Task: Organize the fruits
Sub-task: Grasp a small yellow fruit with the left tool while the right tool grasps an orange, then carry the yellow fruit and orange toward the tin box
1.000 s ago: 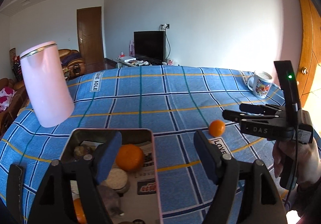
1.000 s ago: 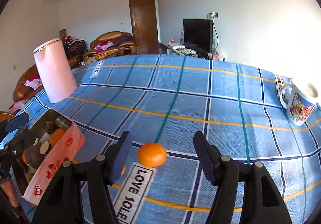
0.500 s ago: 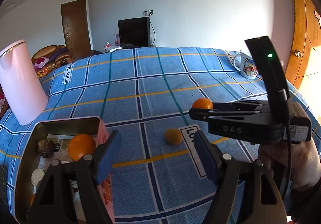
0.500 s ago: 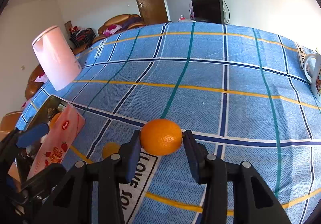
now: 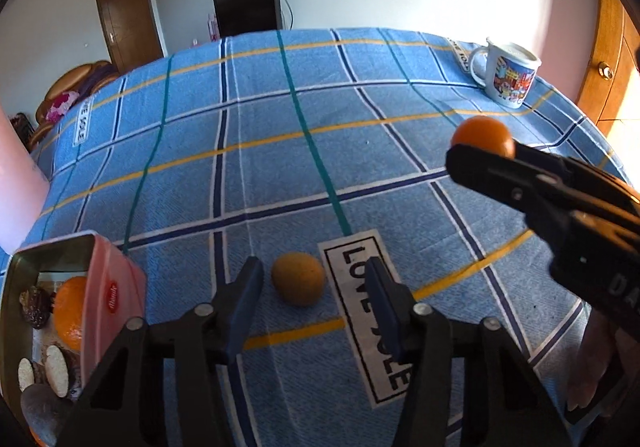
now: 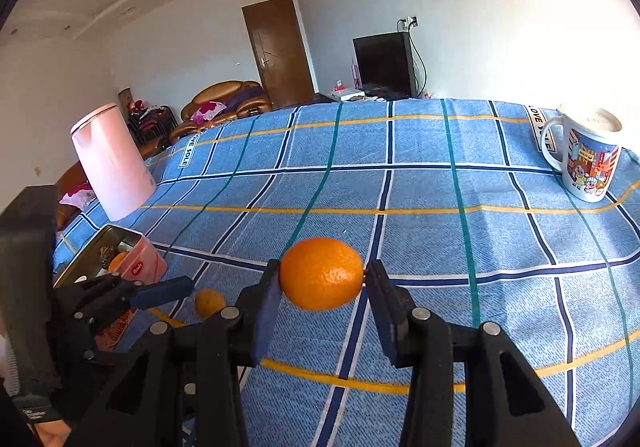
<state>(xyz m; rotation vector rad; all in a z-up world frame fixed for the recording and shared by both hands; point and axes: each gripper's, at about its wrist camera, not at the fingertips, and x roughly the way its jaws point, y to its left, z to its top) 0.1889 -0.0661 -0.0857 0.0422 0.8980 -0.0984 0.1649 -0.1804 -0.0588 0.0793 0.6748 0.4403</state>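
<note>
Orange fruit [image 6: 322,274] sits pinched in the right gripper [image 6: 322,297], lifted off the checked counter [image 5: 280,167]. Left gripper [image 5: 316,299], jaws just narrowing yet not touching, straddles the duller fruit [image 5: 298,279] beside the tin [image 5: 52,247]; next, pinch and carry both there.

Cloth [image 6: 420,183]: woven, matt, blue check over the worktop.
Orange [image 6: 322,273]: dimpled peel, slight sheen.
Small fruit [image 5: 298,283]: dull, finely rough skin.
Tin [image 5: 48,247]: bare grey metal inside, glossy pink printed wall.
Mug [image 6: 588,163]: glazed, glossy, printed.
Jug [image 6: 110,163]: smooth pink, soft sheen.
Right gripper [image 6: 322,301]: matt black plastic, blue pads.
Door [image 6: 278,53]: brown wood, satin.
</note>
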